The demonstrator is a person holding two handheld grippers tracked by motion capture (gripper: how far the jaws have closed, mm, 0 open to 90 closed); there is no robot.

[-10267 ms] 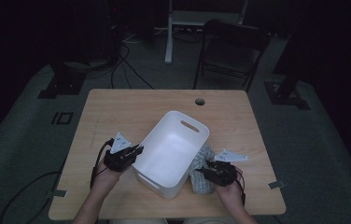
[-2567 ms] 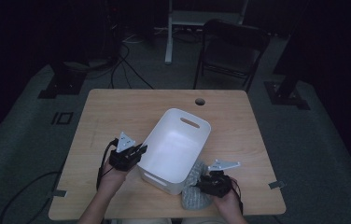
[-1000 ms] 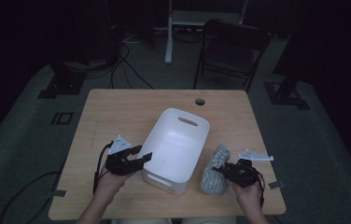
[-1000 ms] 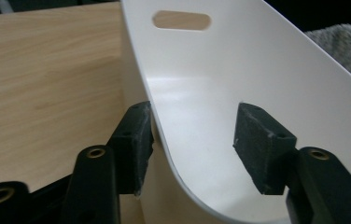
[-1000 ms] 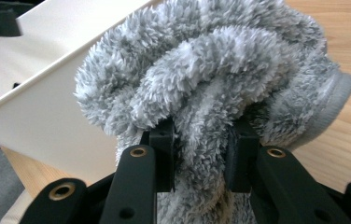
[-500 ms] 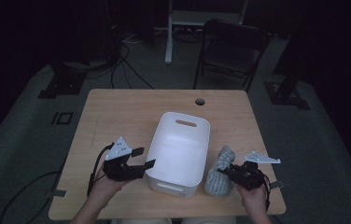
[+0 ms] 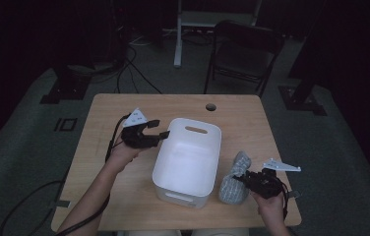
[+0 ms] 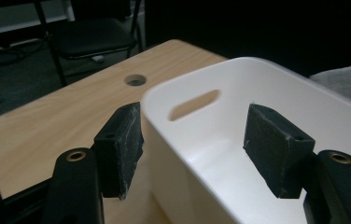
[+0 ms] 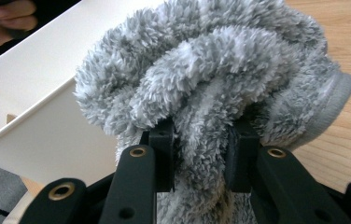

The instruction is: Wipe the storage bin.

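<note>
room: dark, with a wooden table (image 7: 124, 182) lit in the middle, a folding chair (image 7: 244, 51) and floor cables behind it.
fuzzy grey cloth (image 7: 234, 179): a rolled, plush bundle on the table just right of the bin, its near end clamped in the right gripper (image 7: 252, 180).
right fingers (image 9: 164, 154): narrow, pressed into the pile on both sides.
white bin (image 7: 189, 160): an empty plastic tub with a slot handle in its far end, standing mid-table.
left gripper (image 7: 159, 129): at the bin's far left corner; its fingers (image 8: 120, 147) have just been opening and now stand wide astride the rim, one outside the wall, one over the inside, touching nothing.
step in hand, likely: cloth into the bin.
doing it well: lift the bundle clear above the rim before crossing, so the hanging end does not snag or shove the light tub; the left could steady the wall; let go low over the floor of the bin.
writing: no readable brand, label or text.
</note>
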